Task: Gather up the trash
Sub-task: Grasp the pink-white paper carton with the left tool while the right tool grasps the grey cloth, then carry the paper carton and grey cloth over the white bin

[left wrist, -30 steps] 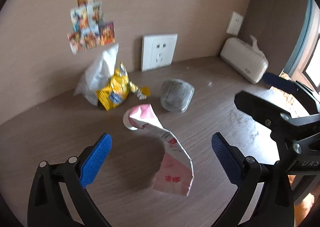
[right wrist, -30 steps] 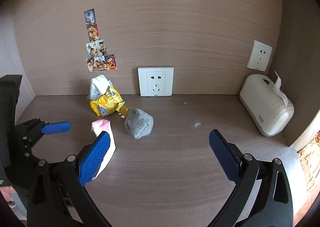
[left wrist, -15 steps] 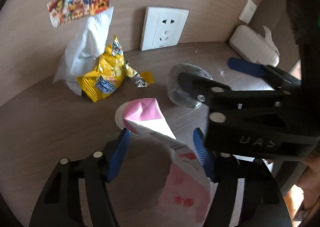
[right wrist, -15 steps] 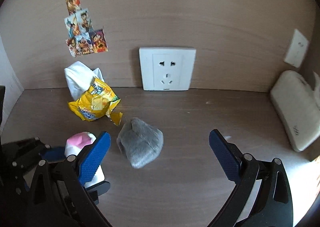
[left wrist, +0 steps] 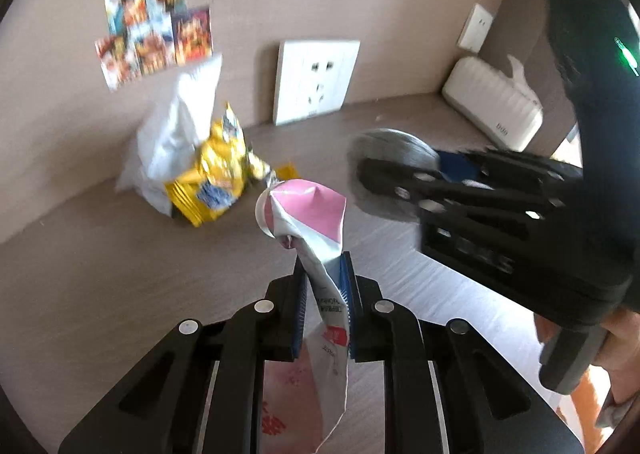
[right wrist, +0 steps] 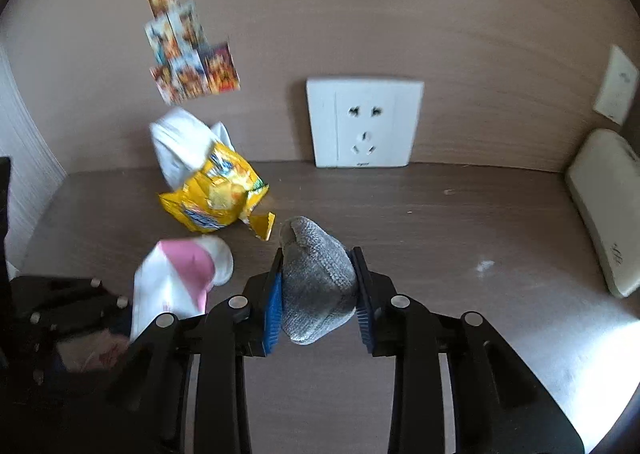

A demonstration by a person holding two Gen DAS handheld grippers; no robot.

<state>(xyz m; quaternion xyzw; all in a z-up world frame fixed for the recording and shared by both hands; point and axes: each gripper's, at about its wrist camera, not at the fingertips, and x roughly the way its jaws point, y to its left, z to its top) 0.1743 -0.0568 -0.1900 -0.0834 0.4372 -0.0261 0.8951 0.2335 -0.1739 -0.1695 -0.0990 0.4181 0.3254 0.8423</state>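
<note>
While both grippers clamp trash on the wooden desk (right wrist: 460, 221), we log two grips at once.
Nearest in the left wrist view, we see the left gripper (left wrist: 323, 286), whose jaws have just been closing, pinching the pink-and-white wrapper (left wrist: 308, 213) at its twisted middle, with its pink end sticking up past the pads. In the right wrist view, the right gripper (right wrist: 318, 286), jaws also just closing, squeezes the grey cloth wad (right wrist: 316, 278) between blue pads (right wrist: 273, 306). Farther back we note a yellow snack bag (right wrist: 216, 197) lying against a white plastic bag (right wrist: 180, 141) near the wall. Beyond them are a wall socket (right wrist: 365, 121), stickers (right wrist: 184, 45) and, far right, a white tissue box (left wrist: 494, 105).
</note>
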